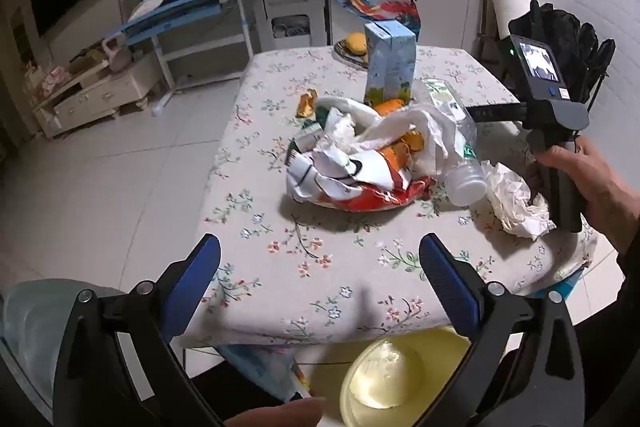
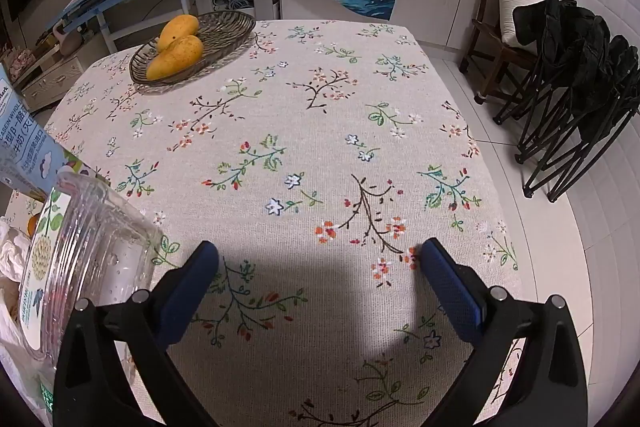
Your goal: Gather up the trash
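both tongs, left tongs [image 1: 320,267] and right tongs [image 2: 320,275], gape empty over bare flowered surface [image 2: 320,107]; trash pile [image 1: 352,163] sits mid-surface, clear bottle [image 2: 84,259] crowding right tongs' left side.

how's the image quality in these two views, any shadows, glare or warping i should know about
Left wrist view: strong fisheye bending, dark vignette corners, glare on the yellow bin below the table edge, a soft shadow on the tablecloth between the open left claw fingers. Right wrist view: sharp, evenly lit, but a dark shadow falls between the open right claw fingers; the clear bottle at left looms large and warped.
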The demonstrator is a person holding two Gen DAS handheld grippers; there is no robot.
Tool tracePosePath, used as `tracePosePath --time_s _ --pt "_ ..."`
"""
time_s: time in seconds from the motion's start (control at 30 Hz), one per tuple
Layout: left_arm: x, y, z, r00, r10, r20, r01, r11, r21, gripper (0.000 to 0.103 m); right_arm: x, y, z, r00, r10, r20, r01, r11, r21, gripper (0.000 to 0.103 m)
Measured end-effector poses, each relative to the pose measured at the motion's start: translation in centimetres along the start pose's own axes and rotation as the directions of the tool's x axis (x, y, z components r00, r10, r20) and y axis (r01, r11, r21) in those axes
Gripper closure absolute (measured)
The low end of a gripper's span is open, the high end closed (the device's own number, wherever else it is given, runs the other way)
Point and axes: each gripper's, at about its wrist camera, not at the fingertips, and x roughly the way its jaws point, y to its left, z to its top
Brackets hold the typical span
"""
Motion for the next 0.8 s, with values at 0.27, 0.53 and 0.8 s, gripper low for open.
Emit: tracePosePath --time_s 0.27,0.53,0.8 --pt "0.0 -0.2 -0.8 0.999 0.026 0.031 -0.027 0.999 0.027 0.007 -0.7 -0.4 -0.3 1.0 0.03 -0.007 -0.03 1.0 -0.005 0.007" --pt "-3.1 0.0 -1.1 0.995 0.008 0.102 -0.006 1.0 -0.019 0.007 -10.7 -0.4 -1.2 0.973 0.015 0.232 -0.022 0.999 0.028 0.007" --pt "-7.3 0.6 -3.0 0.989 -0.005 0.15 0.011 0.999 -0.038 0.007 -19.3 0.9 -6.0 0.946 -0.001 0.325 -0.011 0.999 0.037 0.007"
